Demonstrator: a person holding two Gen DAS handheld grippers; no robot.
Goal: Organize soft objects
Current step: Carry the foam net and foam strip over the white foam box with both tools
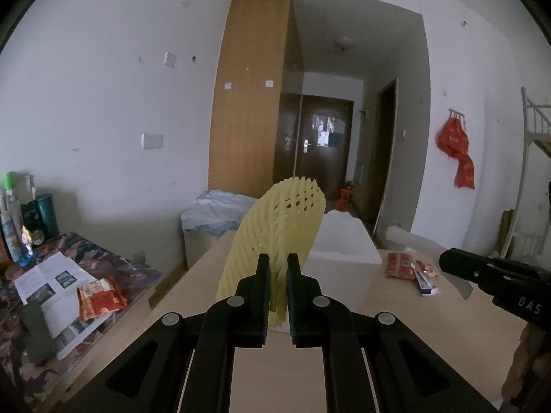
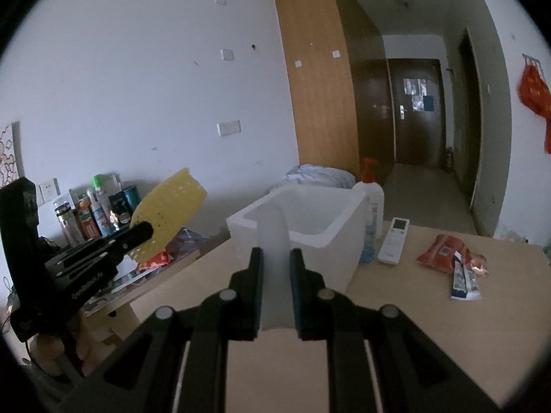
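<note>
Left claw [image 1: 278, 275]: clamped on yellow foam net [image 1: 275, 227], left of foam box [image 2: 296, 220].
Right claw [image 2: 275, 265]: gripping white foam strip [image 2: 273, 261], box straight ahead, nearer.

White letters "DAS" show on the right gripper [image 1: 458, 266] body at four o'clock in the left wrist view; other print is unreadable.

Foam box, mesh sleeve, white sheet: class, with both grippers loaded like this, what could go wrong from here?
1. The left gripper pinches only the lower edge of the yellow mesh sleeve; it may flop or slip out.
2. The translucent white sheet in the right gripper curls forward and could snag the foam box rim.
3. The bottle and remote beside the box might get knocked.
</note>
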